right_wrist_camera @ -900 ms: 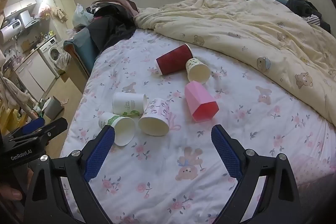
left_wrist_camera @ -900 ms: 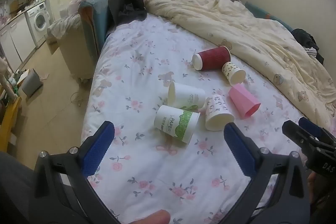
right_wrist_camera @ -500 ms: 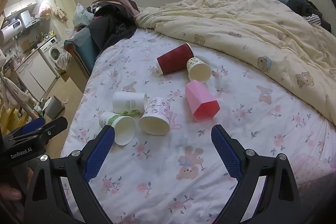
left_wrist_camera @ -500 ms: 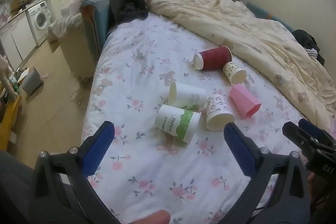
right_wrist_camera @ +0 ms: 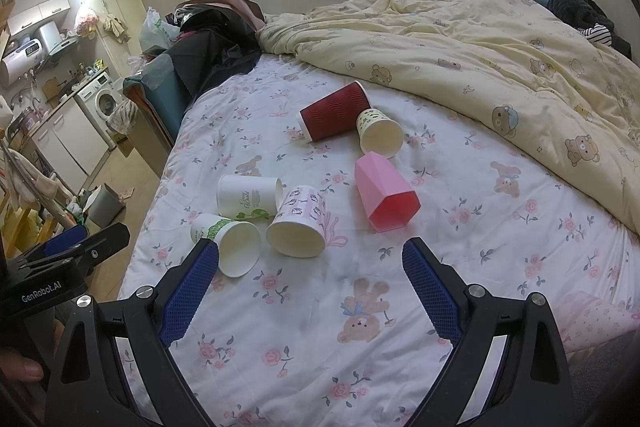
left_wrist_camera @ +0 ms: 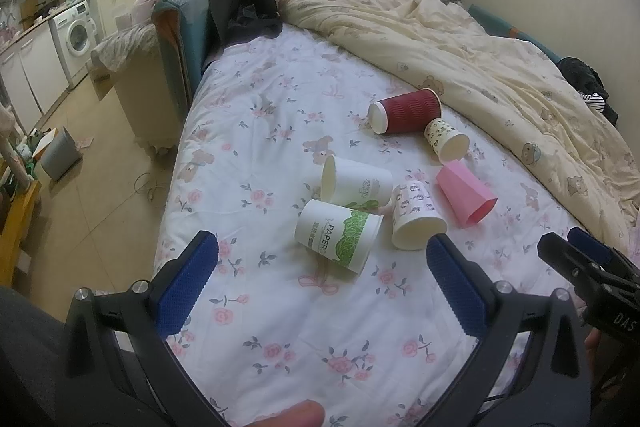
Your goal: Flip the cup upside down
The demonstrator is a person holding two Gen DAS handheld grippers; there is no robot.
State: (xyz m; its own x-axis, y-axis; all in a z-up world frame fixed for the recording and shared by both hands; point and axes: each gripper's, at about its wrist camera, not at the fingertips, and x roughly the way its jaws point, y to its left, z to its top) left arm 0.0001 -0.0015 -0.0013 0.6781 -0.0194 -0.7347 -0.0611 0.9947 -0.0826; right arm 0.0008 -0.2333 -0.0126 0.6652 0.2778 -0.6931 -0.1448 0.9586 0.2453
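Six cups lying tipped over on the bed.
Both grippers, left gripper and right gripper, wide open, holding nothing; pink-print paper cup light, squashy, best pinched gently across the sides.

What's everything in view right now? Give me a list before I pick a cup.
Red ribbed cup: 1, dark red, on its side, far group.
Small patterned cup: 1, cream, on its side, against the red one.
Pink cup: 1, pink, on its side, mid-bed.
Pink-print cup: 1, white and pink, on its side, near group.
White cups with green print: 2, on their sides, near left.
Floral sheet: 1, white.
Bear duvet: 1, cream, bunched far right.
Washing machine: 1, white, far left.
Left tongs: open.
Right tongs: open.
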